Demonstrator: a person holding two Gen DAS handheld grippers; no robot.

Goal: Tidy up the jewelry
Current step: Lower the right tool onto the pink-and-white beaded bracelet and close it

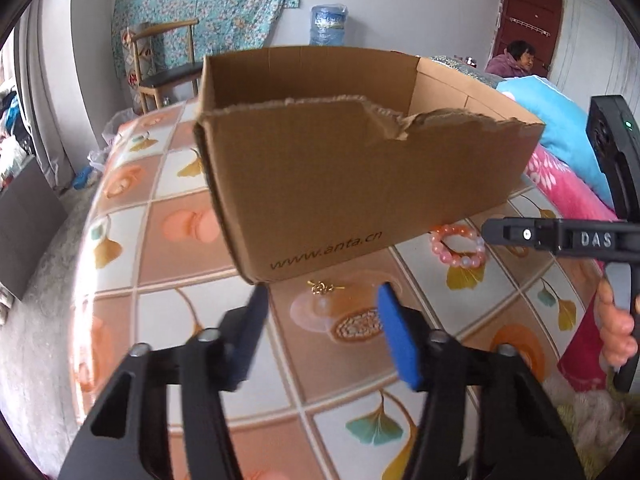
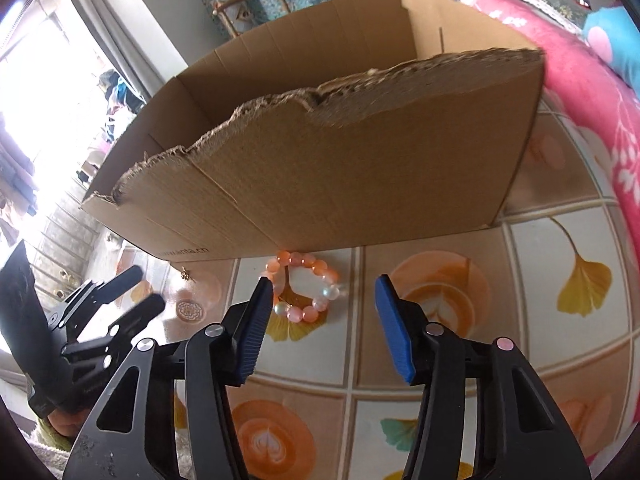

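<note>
Tongs [image 2: 324,284] near beaded bracelet [image 2: 306,286]

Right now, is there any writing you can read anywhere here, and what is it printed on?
"www.anta.cn": printed on the front wall of the cardboard box, plain in the left wrist view.
"anta.cn": the same print in the right wrist view, where only its end shows and it is small and blurred.
"DAS": white letters on the right gripper, seen from the left wrist camera.
Nothing else readable.
</note>
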